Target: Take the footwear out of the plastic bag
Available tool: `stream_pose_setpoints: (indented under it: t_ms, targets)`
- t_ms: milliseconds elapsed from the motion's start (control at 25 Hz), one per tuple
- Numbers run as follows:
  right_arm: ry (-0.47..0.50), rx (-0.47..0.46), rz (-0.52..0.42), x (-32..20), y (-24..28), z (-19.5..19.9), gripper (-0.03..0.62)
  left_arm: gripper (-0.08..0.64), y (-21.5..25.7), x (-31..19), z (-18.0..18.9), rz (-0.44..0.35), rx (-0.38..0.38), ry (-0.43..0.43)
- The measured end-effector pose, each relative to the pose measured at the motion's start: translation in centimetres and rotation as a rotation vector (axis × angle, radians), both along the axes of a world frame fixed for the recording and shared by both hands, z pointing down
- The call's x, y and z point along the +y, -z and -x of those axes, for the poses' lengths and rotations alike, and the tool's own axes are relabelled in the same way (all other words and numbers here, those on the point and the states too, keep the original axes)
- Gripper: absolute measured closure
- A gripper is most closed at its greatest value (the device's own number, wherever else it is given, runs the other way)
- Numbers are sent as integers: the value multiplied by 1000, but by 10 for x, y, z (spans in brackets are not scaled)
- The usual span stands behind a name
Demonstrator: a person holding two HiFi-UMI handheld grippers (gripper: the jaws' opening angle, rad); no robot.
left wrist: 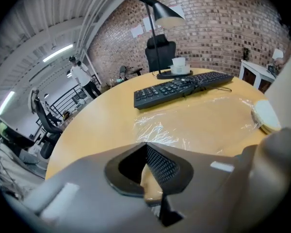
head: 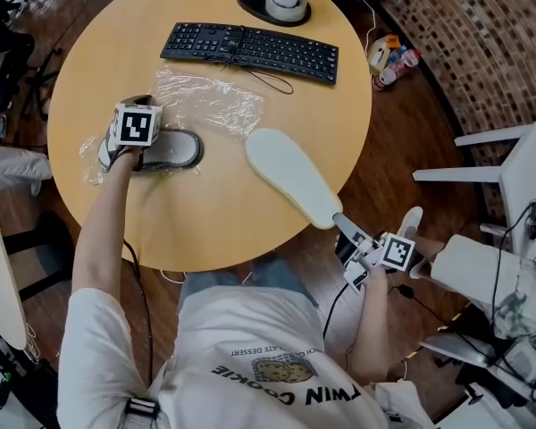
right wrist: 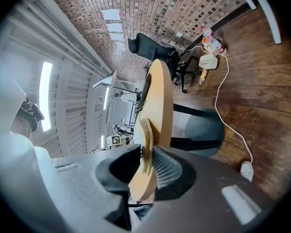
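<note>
Right gripper (head: 344,226) clamps the seemingly light, bendy pale slipper (head: 290,175) by its heel past the table (head: 223,231) edge; left gripper (left wrist: 146,149) pinches slippery plastic bag (head: 210,105) by the grey slipper (head: 177,148) on the table's left.

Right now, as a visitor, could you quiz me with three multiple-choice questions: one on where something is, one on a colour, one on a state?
1. Where does the clear plastic bag lie? A on the round table; B on the floor; C on a chair.
2. What colour is the keyboard? A white; B black; C red.
3. The right hand-held gripper is: A open and empty; B shut on a cable; C shut on the pale slipper.
Answers: 1 A, it lies on the wood just in front of the keyboard. 2 B, its keys and body are black. 3 C, its jaws pinch the slipper's end.
</note>
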State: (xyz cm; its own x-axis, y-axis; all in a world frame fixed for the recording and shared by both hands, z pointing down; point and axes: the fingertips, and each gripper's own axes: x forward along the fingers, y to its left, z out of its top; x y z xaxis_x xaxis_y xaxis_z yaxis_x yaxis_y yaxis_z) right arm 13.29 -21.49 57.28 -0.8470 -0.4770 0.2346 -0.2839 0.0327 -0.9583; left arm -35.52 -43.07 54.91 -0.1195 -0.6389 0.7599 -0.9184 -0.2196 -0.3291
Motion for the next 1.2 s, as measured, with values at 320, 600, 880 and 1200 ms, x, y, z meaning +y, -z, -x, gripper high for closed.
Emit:
stream_pose_setpoints:
  t_ms: [320, 600, 880, 1200]
  targets:
    - [54, 58, -108, -9, 8, 27, 452, 552, 77, 49, -41, -220, 261, 47]
    - [96, 210, -106, -11, -4, 35, 404, 552, 107, 124, -110, -320, 446, 8]
    - [110, 429, -170, -5, -5, 34, 368, 552, 114, 202, -154, -380, 527, -24]
    - [2, 566, -244, 22, 13, 13, 368, 554, 110, 295, -194, -381, 612, 12]
